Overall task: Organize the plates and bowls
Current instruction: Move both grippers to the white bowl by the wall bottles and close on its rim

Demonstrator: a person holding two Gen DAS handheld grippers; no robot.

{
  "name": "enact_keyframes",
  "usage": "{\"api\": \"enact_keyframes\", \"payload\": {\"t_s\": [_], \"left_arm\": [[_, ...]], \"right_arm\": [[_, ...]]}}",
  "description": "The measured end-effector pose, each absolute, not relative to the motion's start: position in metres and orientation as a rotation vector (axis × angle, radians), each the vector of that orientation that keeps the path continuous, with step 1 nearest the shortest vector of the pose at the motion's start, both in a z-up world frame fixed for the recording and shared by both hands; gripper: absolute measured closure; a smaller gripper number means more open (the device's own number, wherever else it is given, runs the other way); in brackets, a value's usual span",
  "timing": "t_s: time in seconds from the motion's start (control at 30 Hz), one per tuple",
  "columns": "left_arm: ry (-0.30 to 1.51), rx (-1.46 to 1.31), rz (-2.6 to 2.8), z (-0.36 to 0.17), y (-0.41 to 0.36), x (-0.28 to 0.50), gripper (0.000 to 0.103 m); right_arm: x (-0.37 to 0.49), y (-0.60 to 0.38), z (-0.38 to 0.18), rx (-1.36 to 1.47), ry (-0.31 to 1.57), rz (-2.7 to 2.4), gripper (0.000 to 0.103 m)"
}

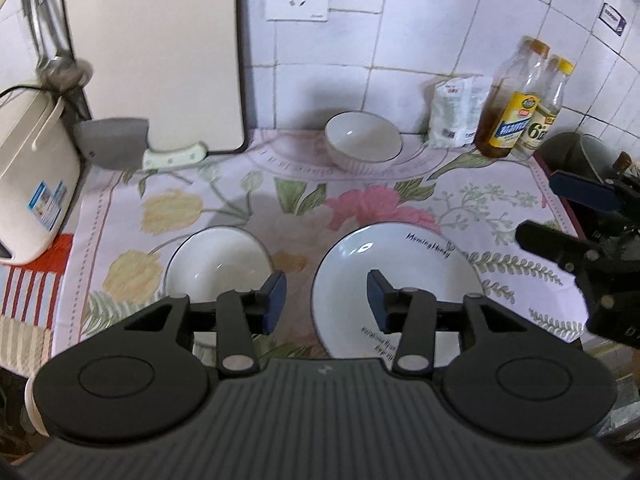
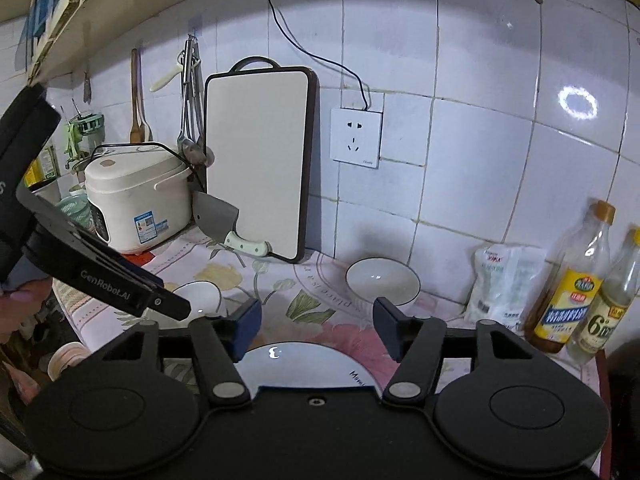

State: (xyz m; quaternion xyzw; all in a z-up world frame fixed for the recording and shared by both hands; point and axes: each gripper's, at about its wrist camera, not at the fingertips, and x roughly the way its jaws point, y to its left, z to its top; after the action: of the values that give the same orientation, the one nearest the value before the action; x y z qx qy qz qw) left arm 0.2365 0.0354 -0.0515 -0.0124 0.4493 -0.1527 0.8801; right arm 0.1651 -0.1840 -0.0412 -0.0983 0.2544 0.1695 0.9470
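Note:
A white plate (image 1: pixel 416 276) with black lettering lies on the floral cloth (image 1: pixel 240 208), near and right of centre. A white bowl (image 1: pixel 218 260) stands to its left. A second white bowl (image 1: pixel 362 138) stands at the back by the wall. My left gripper (image 1: pixel 326 300) is open and empty, hovering above the gap between the near bowl and the plate. My right gripper (image 2: pixel 316 324) is open and empty above the plate (image 2: pixel 304 364); it shows in the left wrist view (image 1: pixel 560 216) at the right edge. The back bowl (image 2: pixel 382 282) and near bowl (image 2: pixel 198 300) show in the right wrist view.
A rice cooker (image 2: pixel 136 200), a cleaver (image 2: pixel 224 220) and a cutting board (image 2: pixel 256 164) stand at the back left. A white bag (image 1: pixel 460 114) and two bottles (image 1: pixel 520 100) stand at the back right. A dark container (image 1: pixel 576 156) sits at the right edge.

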Motion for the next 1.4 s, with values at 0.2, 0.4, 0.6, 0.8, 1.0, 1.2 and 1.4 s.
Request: {"api": "enact_keyframes", "payload": {"t_s": [0.2, 0.4, 0.6, 0.8, 1.0, 1.2, 1.4], "left_arm": [[0.889, -0.062, -0.355, -0.057, 0.017, 0.257, 0.052], [0.851, -0.155, -0.369, -0.071, 0.006, 0.287, 0.042], [0.818, -0.210, -0.330, -0.090, -0.004, 0.325, 0.037], [0.869, -0.295, -0.313, -0.115, -0.011, 0.366, 0.035], [0.920, -0.406, -0.288, -0.137, -0.017, 0.392, 0.035], [0.958, -0.456, -0.253, -0.160, -0.020, 0.427, 0.040], [0.987, -0.473, -0.209, -0.181, -0.023, 0.454, 0.050]], "right_arm": [[0.185, -0.199, -0.054, -0.221, 0.523, 0.373, 0.032], [0.222, -0.215, -0.073, -0.225, 0.530, 0.415, 0.029], [0.272, -0.236, -0.098, -0.124, 0.556, 0.449, 0.017], [0.326, -0.248, -0.128, -0.063, 0.615, 0.454, 0.014], [0.374, -0.255, -0.169, 0.047, 0.760, 0.476, 0.013], [0.401, -0.236, -0.200, -0.069, 0.783, 0.492, 0.013], [0.425, -0.224, -0.216, -0.093, 0.761, 0.484, 0.011]]}}
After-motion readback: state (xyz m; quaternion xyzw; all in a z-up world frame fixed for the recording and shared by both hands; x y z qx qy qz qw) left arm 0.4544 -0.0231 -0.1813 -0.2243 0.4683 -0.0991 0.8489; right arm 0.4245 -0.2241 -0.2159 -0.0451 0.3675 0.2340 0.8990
